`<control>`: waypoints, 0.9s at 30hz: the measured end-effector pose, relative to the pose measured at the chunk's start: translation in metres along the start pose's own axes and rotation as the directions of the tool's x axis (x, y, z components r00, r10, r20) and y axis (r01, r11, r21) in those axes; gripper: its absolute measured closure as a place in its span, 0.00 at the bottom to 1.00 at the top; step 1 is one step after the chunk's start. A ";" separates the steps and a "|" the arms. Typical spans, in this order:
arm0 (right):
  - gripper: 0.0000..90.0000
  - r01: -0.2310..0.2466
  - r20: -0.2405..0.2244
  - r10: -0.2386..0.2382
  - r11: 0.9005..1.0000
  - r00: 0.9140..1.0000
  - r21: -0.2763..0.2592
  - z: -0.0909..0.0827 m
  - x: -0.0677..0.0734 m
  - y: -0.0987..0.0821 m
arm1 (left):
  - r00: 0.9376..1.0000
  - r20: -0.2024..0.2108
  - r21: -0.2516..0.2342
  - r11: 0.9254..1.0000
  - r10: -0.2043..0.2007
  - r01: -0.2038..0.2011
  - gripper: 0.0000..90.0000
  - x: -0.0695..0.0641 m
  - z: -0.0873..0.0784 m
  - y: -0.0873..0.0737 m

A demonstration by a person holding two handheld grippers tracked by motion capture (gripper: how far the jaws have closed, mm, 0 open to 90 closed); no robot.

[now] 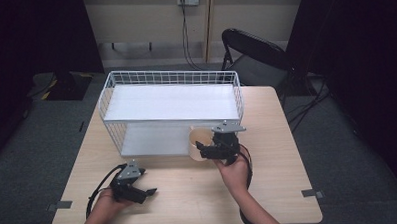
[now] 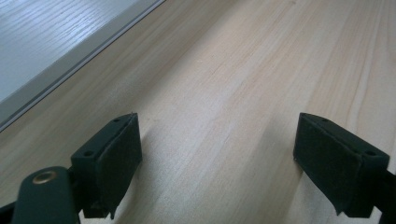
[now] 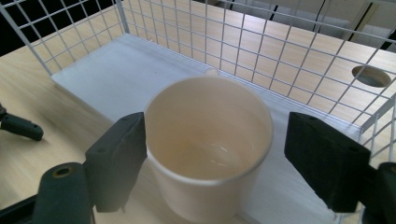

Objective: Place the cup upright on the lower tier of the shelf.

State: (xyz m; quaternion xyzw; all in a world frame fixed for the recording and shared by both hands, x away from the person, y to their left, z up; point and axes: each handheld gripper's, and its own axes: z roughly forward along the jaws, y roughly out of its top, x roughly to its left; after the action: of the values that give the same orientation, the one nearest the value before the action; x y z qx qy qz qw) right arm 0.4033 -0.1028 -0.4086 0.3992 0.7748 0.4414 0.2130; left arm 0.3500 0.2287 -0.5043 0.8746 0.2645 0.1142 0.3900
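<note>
Straddling cup [image 3: 208, 144], hand-held gripper [image 3: 224, 154] agape

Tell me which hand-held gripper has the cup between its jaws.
The right hand-held gripper: its open jaws flank the paper cup at the wire basket's lower shelf. The left hand-held gripper is open over bare table.

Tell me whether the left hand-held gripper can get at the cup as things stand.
Probably yes. The left hand-held gripper is open over bare table, but the right hand-held gripper already straddles the cup at the wire rack, so it would crowd the approach.
</note>
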 end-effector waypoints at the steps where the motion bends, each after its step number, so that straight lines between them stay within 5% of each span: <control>1: 0.20 -0.001 -0.014 0.001 1.000 1.000 0.006 -0.003 0.000 -0.002 | 1.000 0.000 0.000 1.000 0.000 0.000 0.16 0.000 0.000 0.000; 9: 0.17 -0.012 -0.046 0.012 1.000 0.999 0.001 -0.010 -0.003 -0.011 | 1.000 0.000 -0.001 1.000 -0.001 0.001 0.16 0.000 0.000 0.000; 27: 0.20 0.025 0.010 -0.025 0.999 1.000 0.044 0.012 0.003 -0.018 | 1.000 0.000 -0.002 1.000 0.000 0.000 0.16 0.000 0.000 0.000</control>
State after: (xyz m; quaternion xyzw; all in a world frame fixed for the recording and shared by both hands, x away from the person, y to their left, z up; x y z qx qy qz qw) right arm 0.4020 -0.0995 -0.4305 0.3965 0.7880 0.4196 0.2141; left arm 0.3500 0.2287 -0.5044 0.8742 0.2645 0.1142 0.3909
